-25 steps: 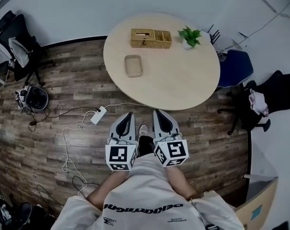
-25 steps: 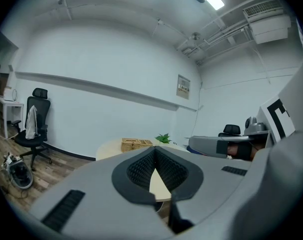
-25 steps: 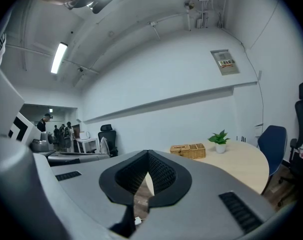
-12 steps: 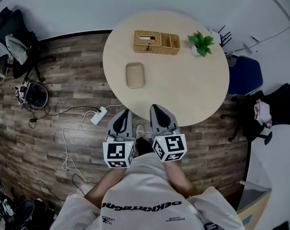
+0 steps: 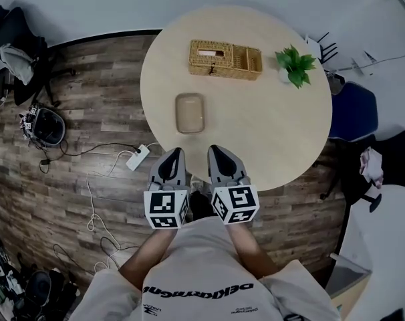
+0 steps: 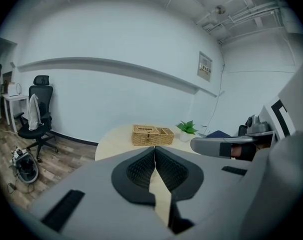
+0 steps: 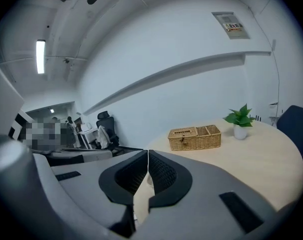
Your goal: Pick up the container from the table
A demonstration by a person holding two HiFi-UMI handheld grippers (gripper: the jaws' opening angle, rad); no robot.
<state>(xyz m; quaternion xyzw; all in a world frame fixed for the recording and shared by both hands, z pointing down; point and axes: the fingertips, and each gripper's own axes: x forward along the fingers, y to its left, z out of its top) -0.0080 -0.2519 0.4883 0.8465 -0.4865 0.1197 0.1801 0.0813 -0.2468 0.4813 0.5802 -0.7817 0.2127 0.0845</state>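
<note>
The container is a shallow beige tray with rounded corners, lying on the near left part of the round table. My left gripper and right gripper are side by side at the table's near edge, a short way in front of the container and apart from it. Both are shut with nothing between the jaws. In the left gripper view the shut gripper hides the container. In the right gripper view the shut gripper points across the tabletop.
A wicker basket and a small potted plant stand at the table's far side. A power strip with cables lies on the wood floor at the left. Office chairs stand to the right and far left.
Both grippers have moved forward together up to the table's near edge. The table and the container now lie nearer in the head view. Both jaws stay shut.
</note>
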